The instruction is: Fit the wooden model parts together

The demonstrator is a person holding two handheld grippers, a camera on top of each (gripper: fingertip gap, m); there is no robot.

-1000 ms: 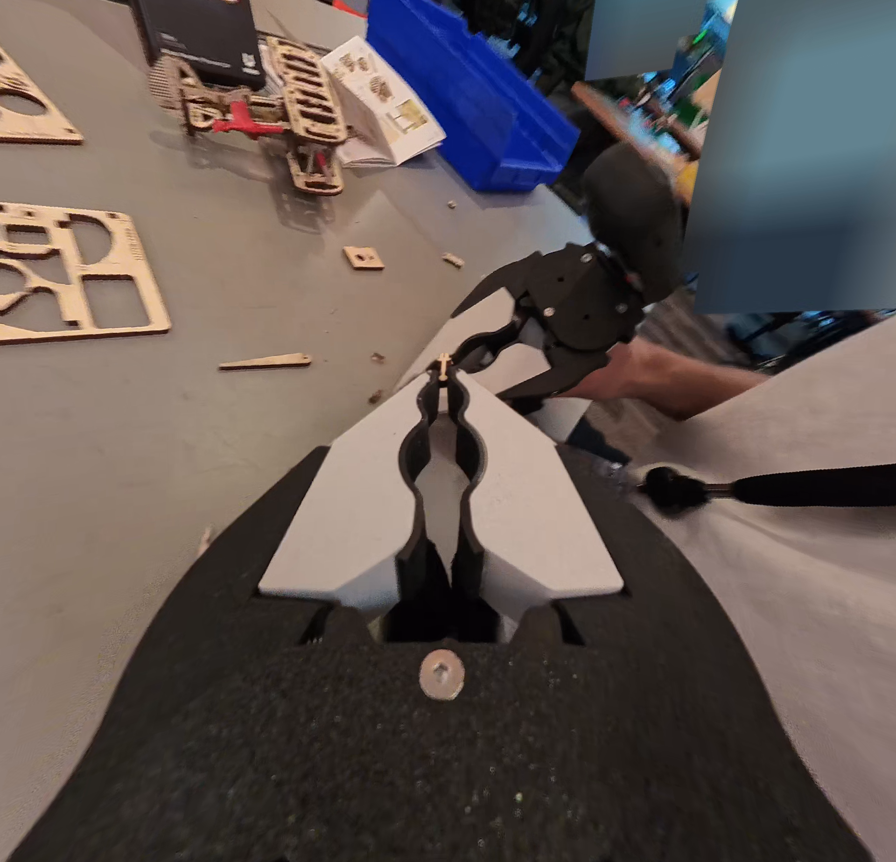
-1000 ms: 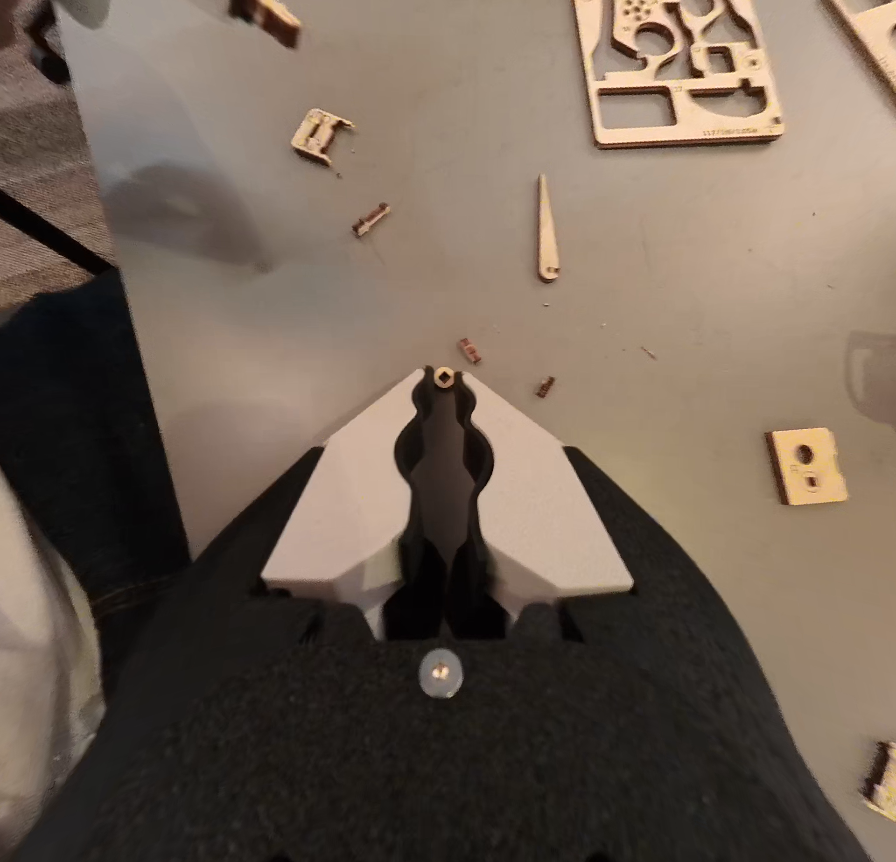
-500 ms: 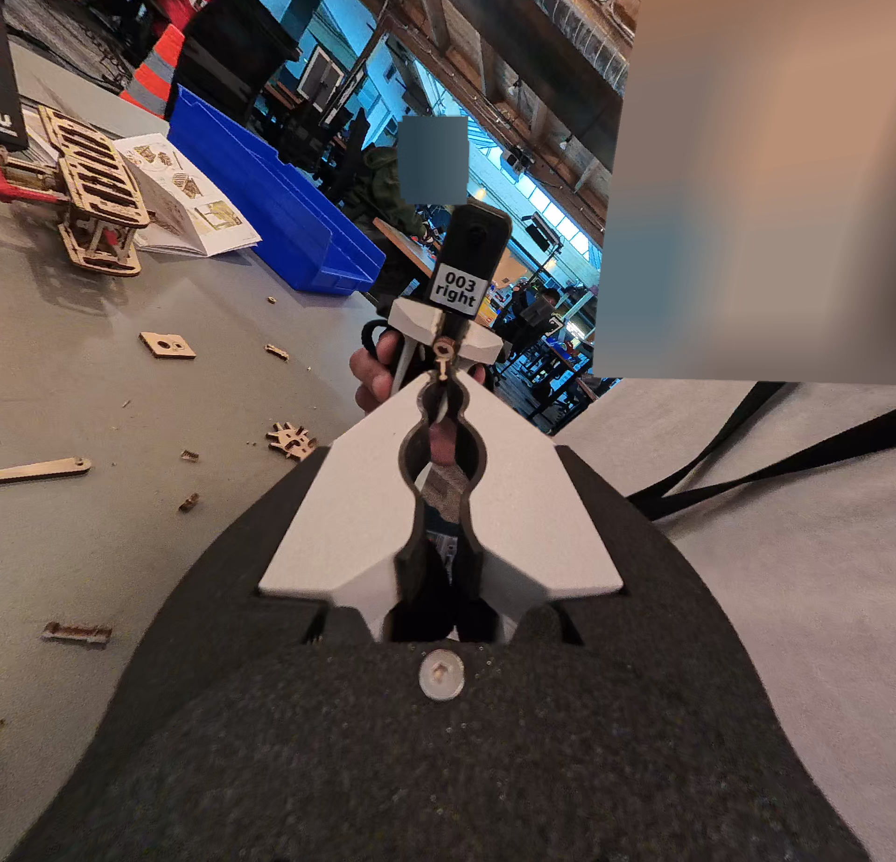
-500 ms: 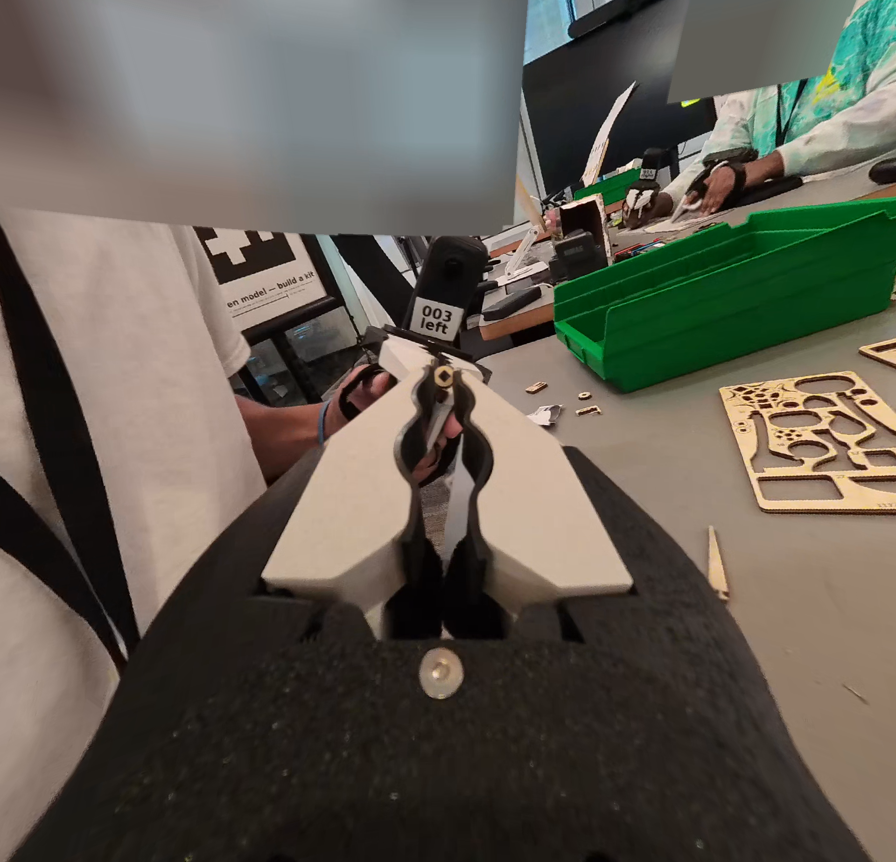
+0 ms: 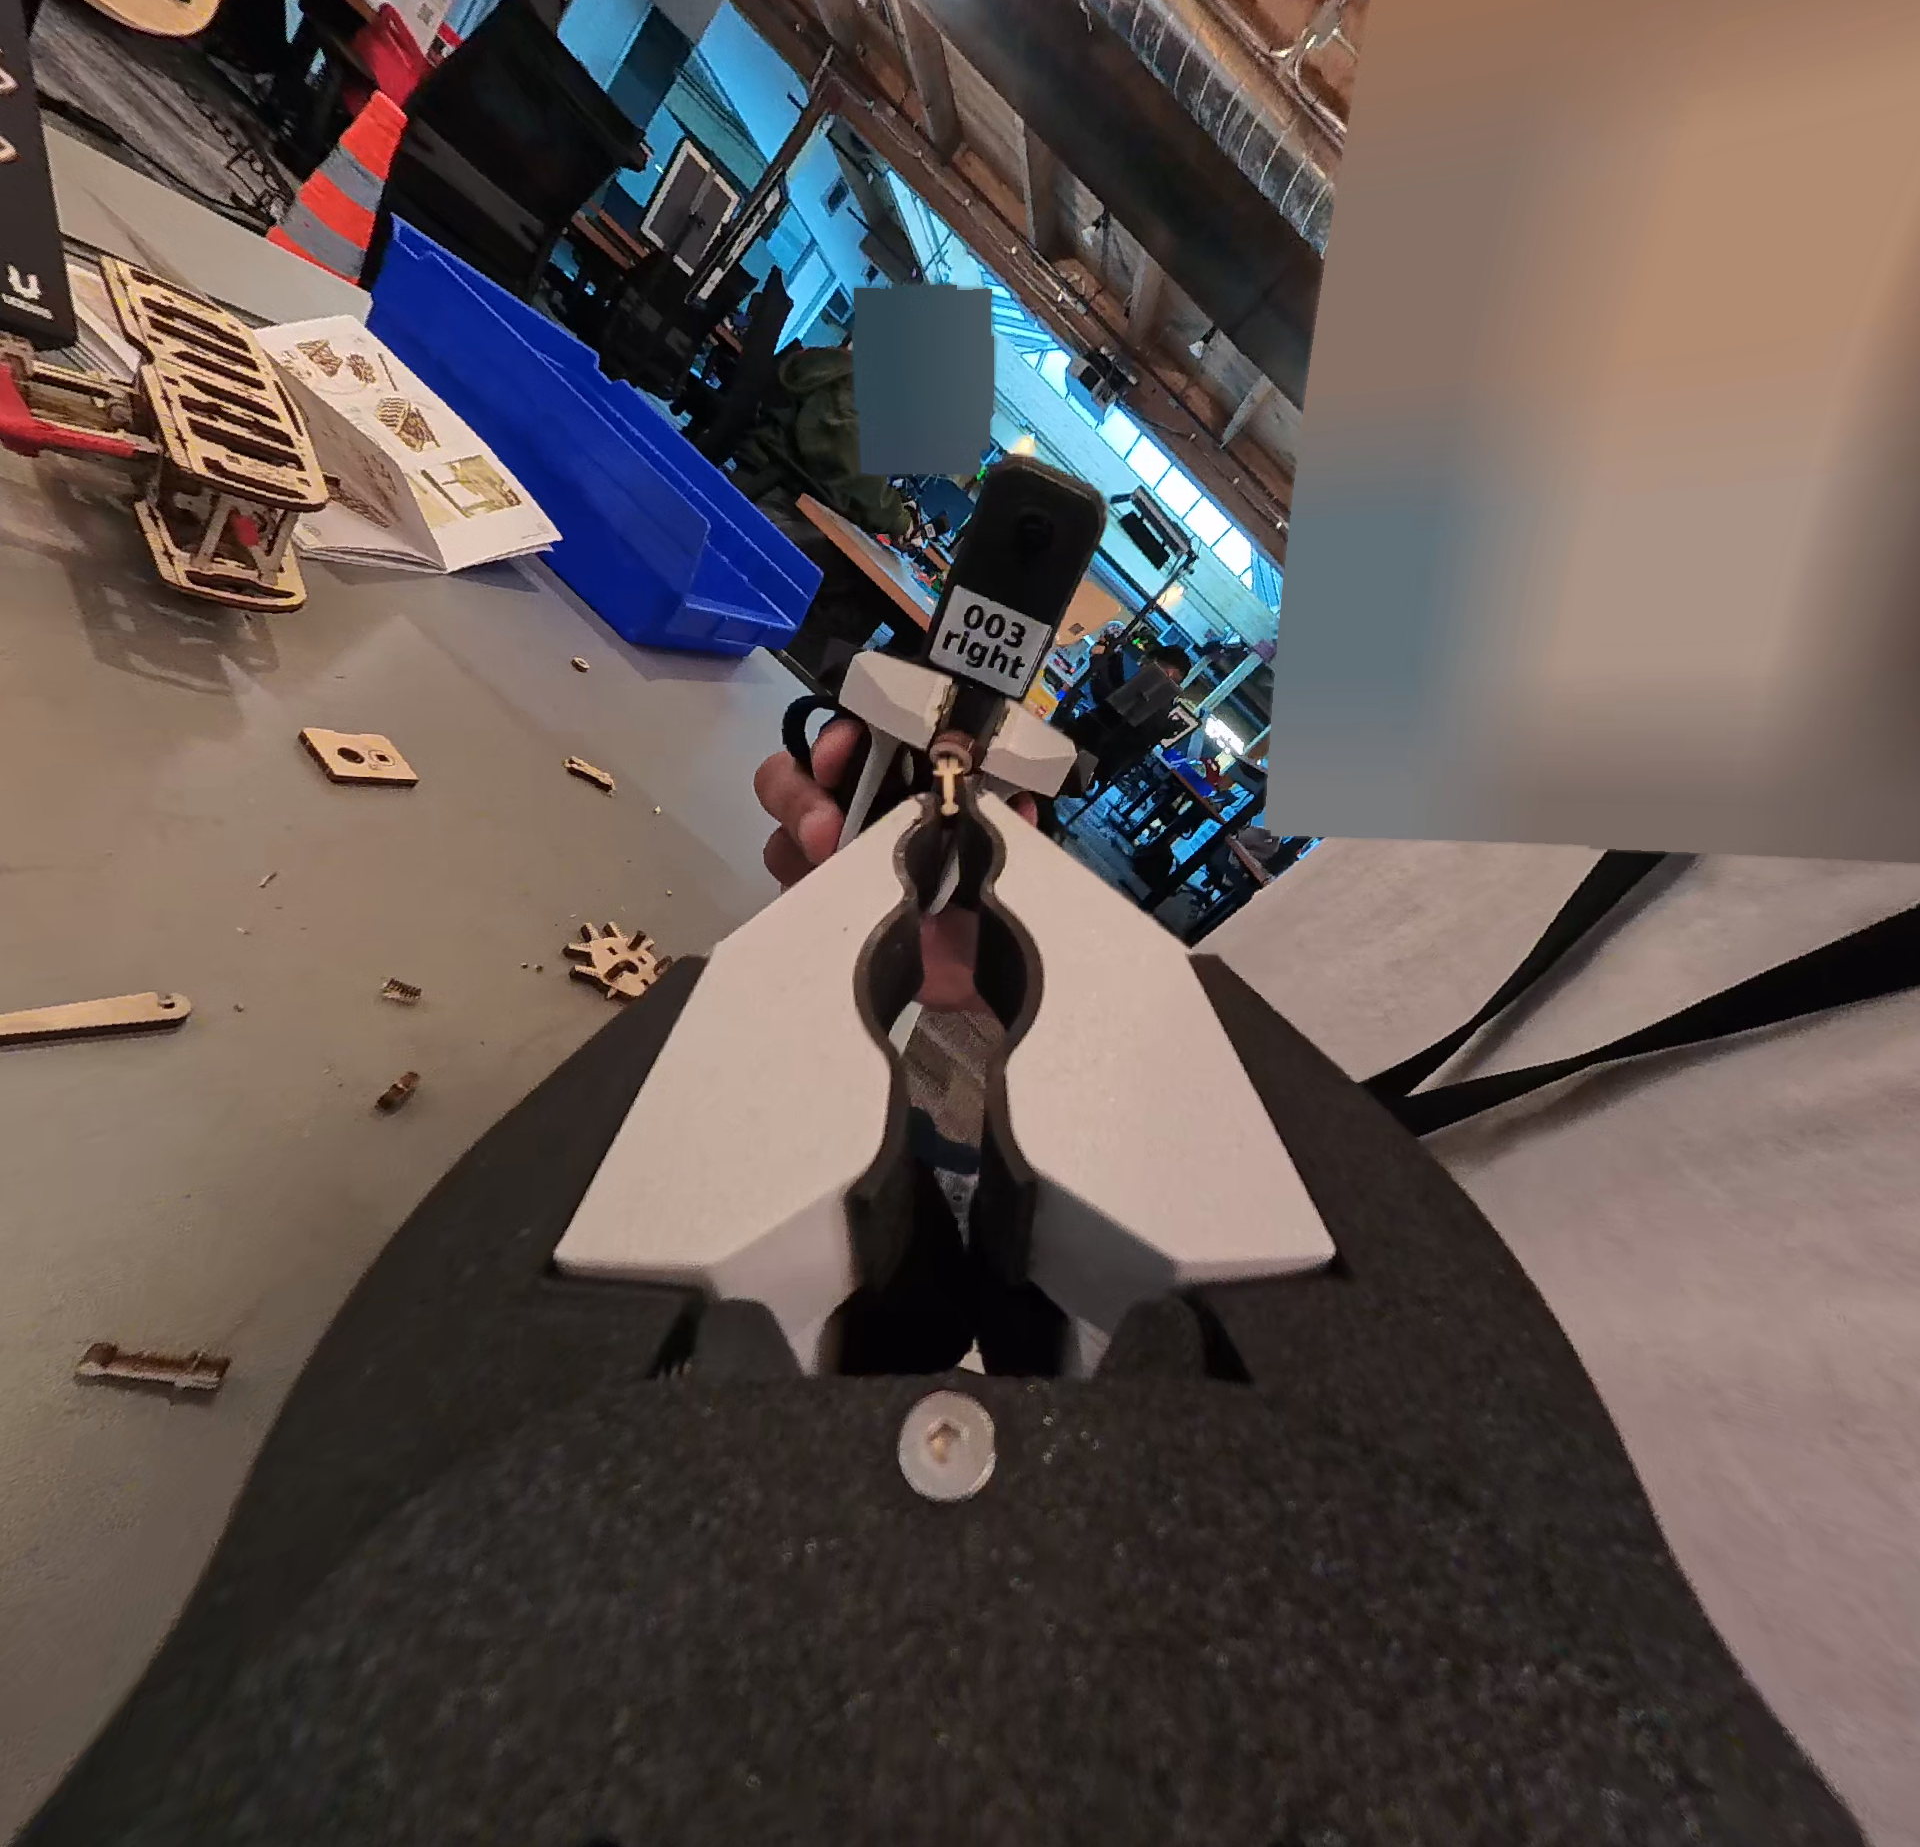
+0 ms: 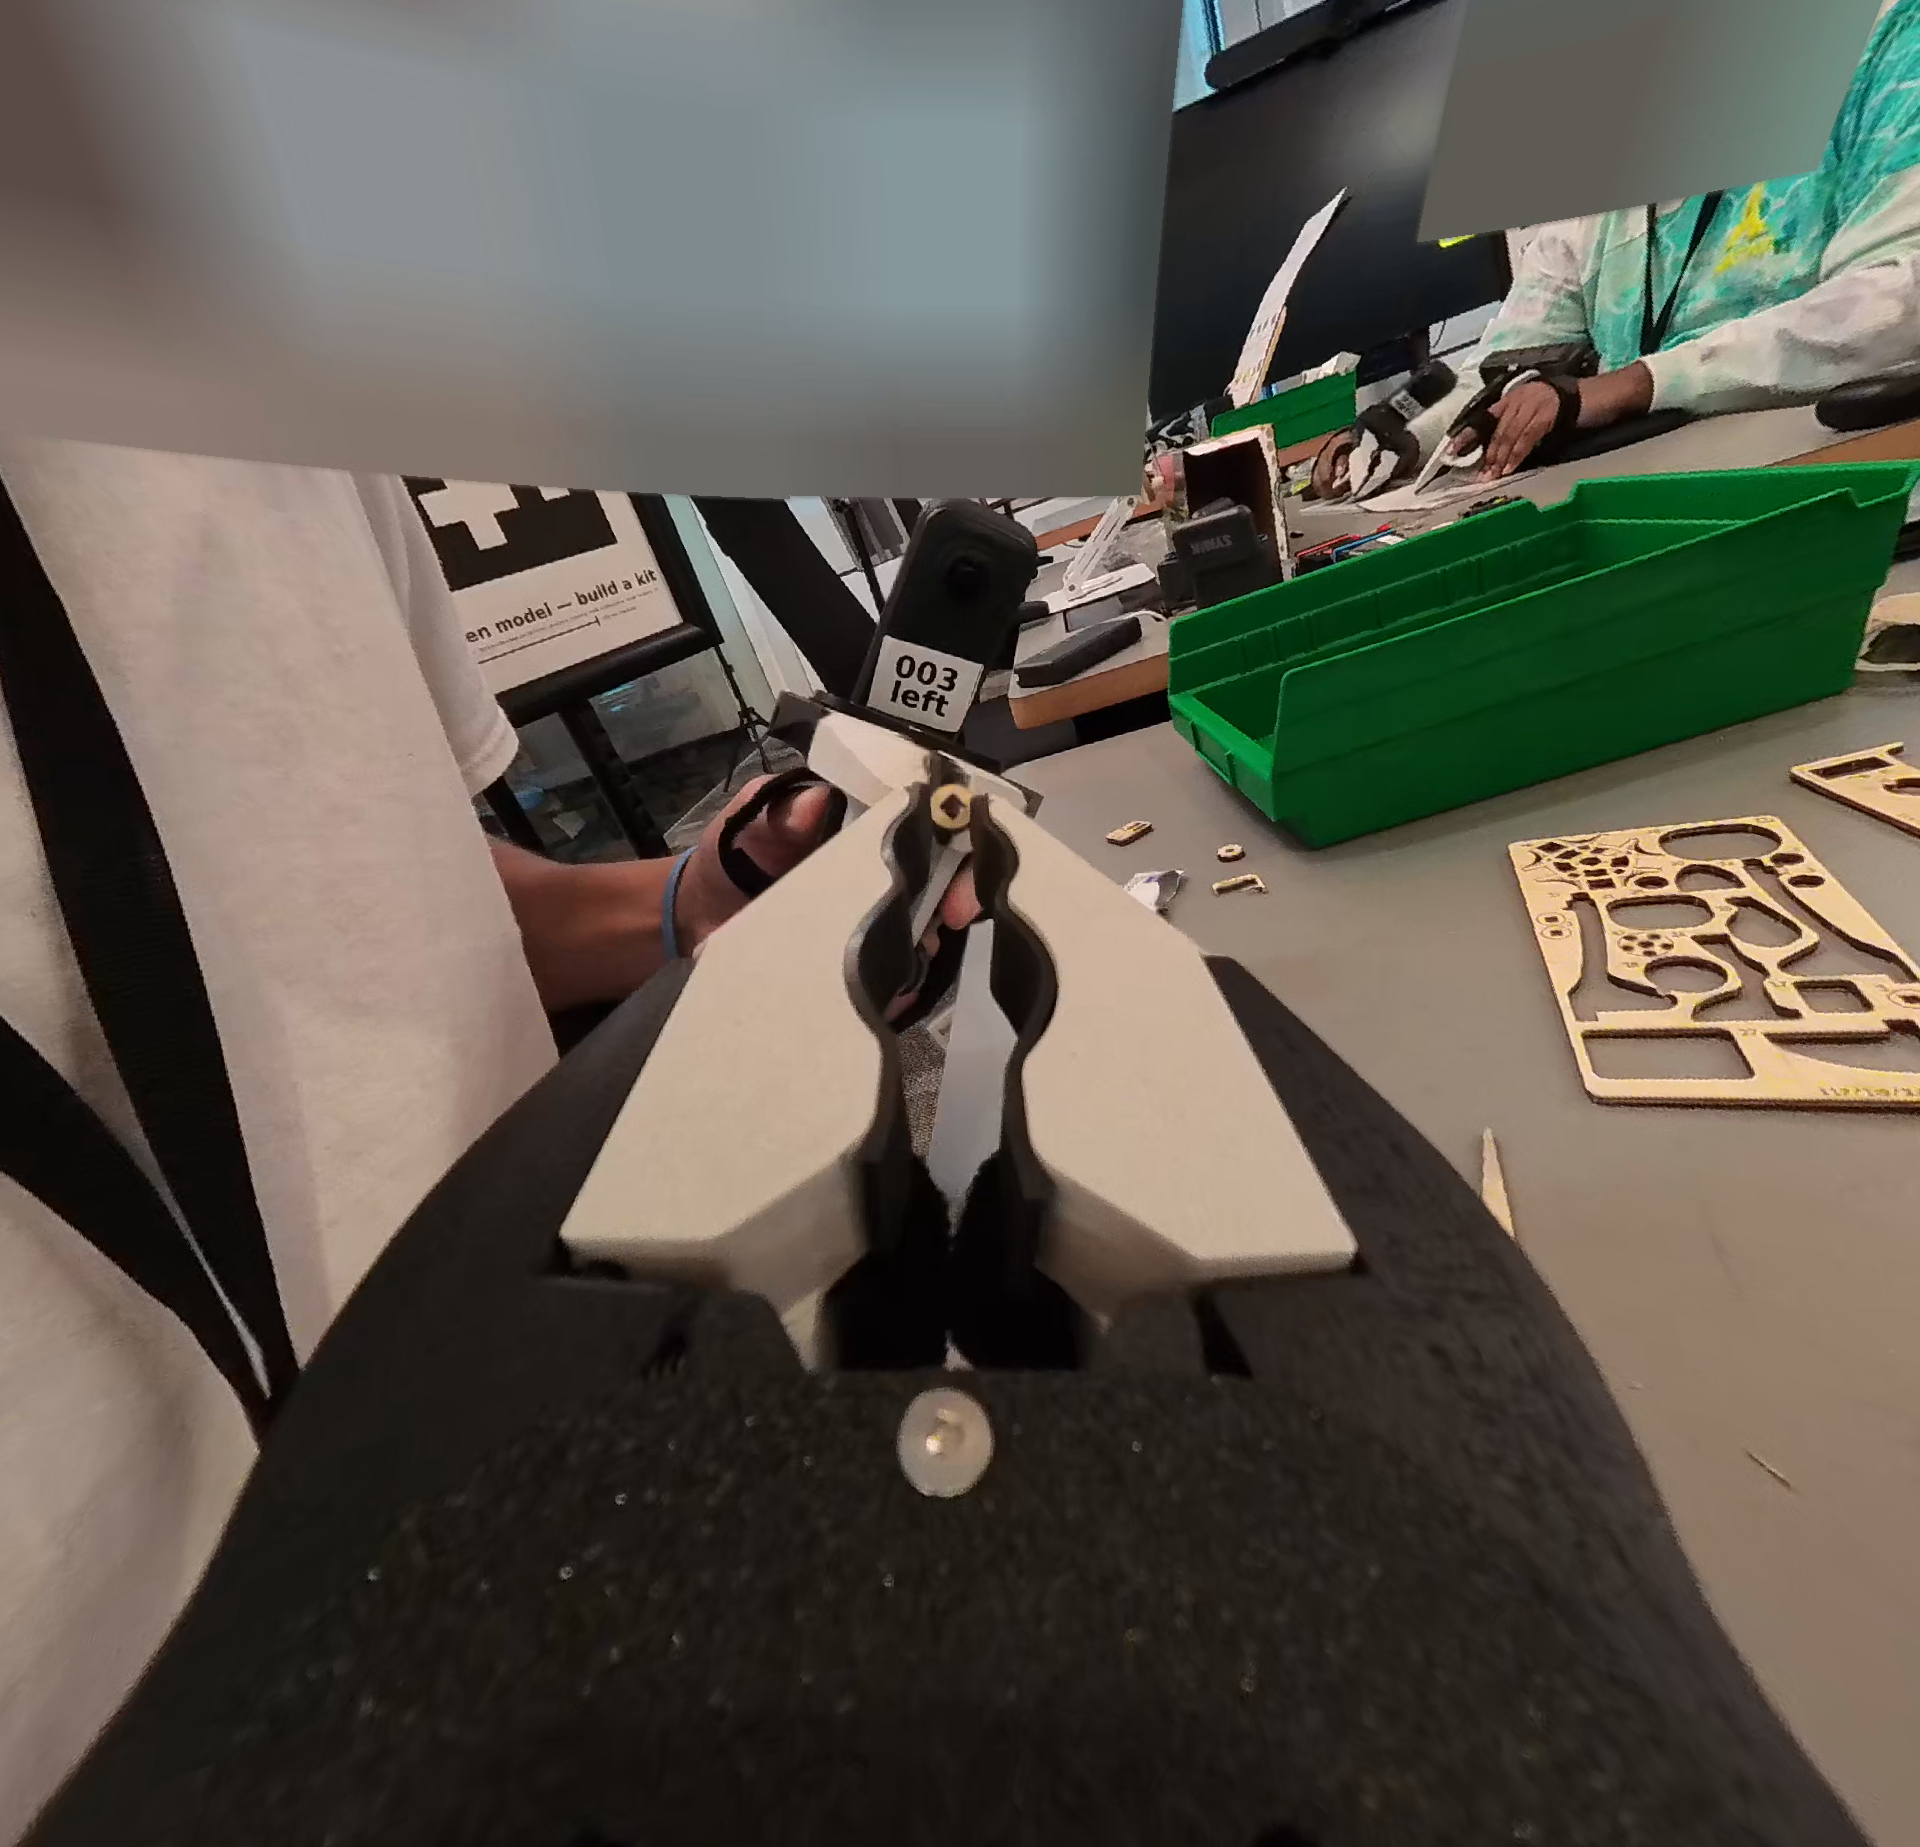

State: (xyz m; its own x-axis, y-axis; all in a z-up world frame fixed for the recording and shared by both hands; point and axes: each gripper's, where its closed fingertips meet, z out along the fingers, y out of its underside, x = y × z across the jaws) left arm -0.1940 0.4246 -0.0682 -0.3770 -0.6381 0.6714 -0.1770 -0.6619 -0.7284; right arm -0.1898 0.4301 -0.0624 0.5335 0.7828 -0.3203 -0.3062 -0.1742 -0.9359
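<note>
- At centre frame in both wrist views, two tiny wooden parts meet tip to tip above the table edge: a thin wooden pin, pinched upright at the tip of the left gripper, and a small wooden ring with a square hole, pinched at the tip of the right gripper.
- Both sets of jaws stand pressed together on their parts; the two grippers face each other nose to nose, each showing just above centre in the other's view, with a hand visible behind the right one.
- Judged from this pose, the step in hand is the mating of pin and ring, with the pieces lined up but (as far as can be told at this size) not yet seated.
- Next move, by that reading: a short, straight push along the pin's axis, with the pin's section squared to the hole; a skewed push could snap or drop so slight a piece.
- Lower left of the left view: loose wooden scraps on the grey table; upper left, a part-built wooden model, an open booklet and a blue bin.
- Right side of the right view: a punched-out wooden sheet and a green bin.
</note>
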